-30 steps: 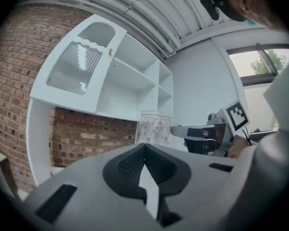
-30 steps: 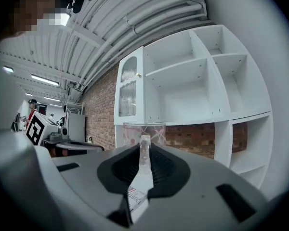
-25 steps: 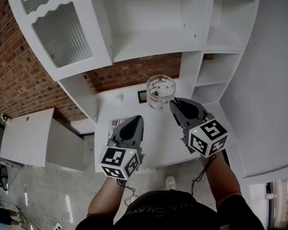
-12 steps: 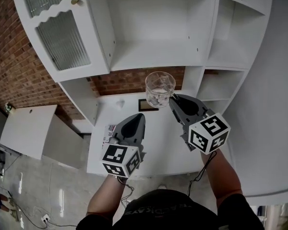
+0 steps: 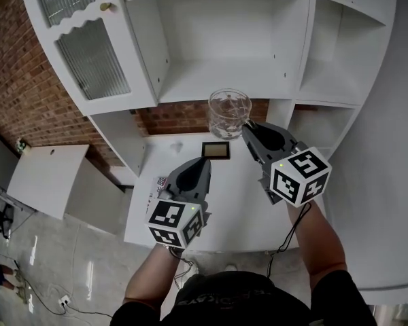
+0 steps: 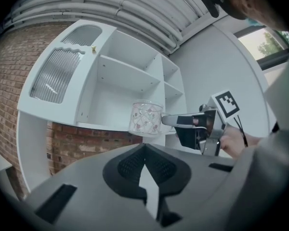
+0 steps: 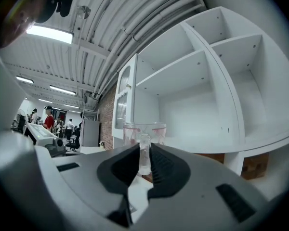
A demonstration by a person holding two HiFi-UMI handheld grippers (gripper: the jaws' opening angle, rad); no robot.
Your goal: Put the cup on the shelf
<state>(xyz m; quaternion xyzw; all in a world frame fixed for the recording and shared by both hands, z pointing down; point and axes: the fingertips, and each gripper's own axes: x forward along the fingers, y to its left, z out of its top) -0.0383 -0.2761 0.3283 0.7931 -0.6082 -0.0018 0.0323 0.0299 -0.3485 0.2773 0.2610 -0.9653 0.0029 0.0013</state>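
Observation:
A clear glass cup (image 5: 229,113) with small pink marks hangs upright in the air in front of the lower shelf board (image 5: 211,80) of the white cabinet. My right gripper (image 5: 249,129) is shut on the cup's handle (image 7: 144,153); the cup (image 7: 145,131) shows just beyond its jaws. From the left gripper view the cup (image 6: 145,119) is level with the shelf edge (image 6: 111,127). My left gripper (image 5: 202,166) is lower, over the counter, shut and holding nothing; its jaws (image 6: 144,163) meet.
A glass-fronted cabinet door (image 5: 85,43) stands open at the left. Narrower side shelves (image 5: 330,80) are at the right. A small dark-framed tile (image 5: 215,149) and a printed card (image 5: 156,183) lie on the white counter (image 5: 238,195). Brick wall (image 5: 183,117) backs the counter.
My right gripper has lifted the cup up and slightly toward the shelf; it now overlaps the shelf's front edge in the head view. The left gripper has barely moved.

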